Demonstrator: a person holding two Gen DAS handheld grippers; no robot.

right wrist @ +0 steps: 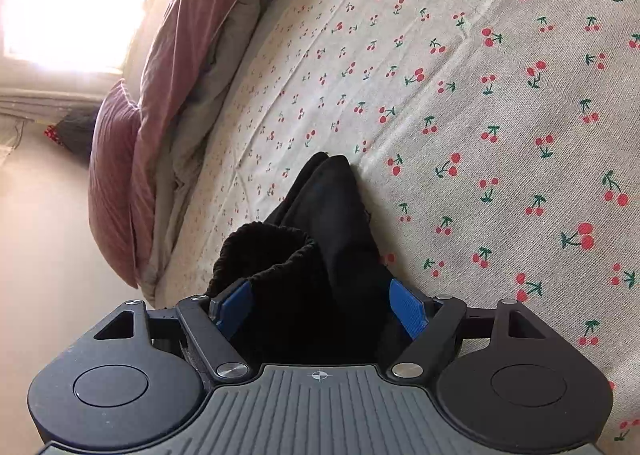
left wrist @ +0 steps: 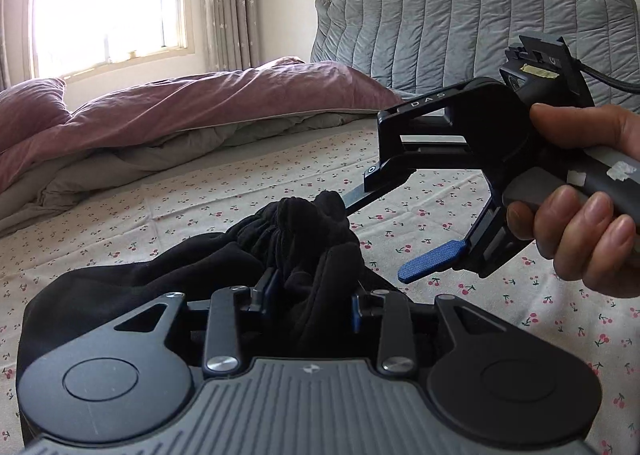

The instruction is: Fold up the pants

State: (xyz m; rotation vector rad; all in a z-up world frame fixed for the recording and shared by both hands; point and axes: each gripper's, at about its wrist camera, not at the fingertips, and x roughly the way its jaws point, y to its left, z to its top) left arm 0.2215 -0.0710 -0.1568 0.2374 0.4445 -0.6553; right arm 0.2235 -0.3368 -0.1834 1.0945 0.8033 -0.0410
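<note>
The black pants point(left wrist: 304, 231) lie bunched on the cherry-print bed sheet point(left wrist: 420, 191). My left gripper point(left wrist: 312, 295) has its jaws set wide apart, with a thick wad of the black cloth between them. My right gripper point(left wrist: 380, 239) comes in from the right, held by a hand. One of its fingers reaches into the waistband; the other blue finger point(left wrist: 432, 261) hangs free of the cloth. In the right wrist view the elastic waistband point(right wrist: 272, 255) and pants point(right wrist: 332, 207) fill the wide gap of the right gripper point(right wrist: 320, 307), and its blue pads point(right wrist: 408, 311) stand far apart.
A pink duvet point(left wrist: 180, 107) and a pink pillow point(right wrist: 112, 183) are piled along the far side of the bed. A grey quilted headboard point(left wrist: 460, 27) stands at the back right. A bright window point(left wrist: 108, 3) is at the back left.
</note>
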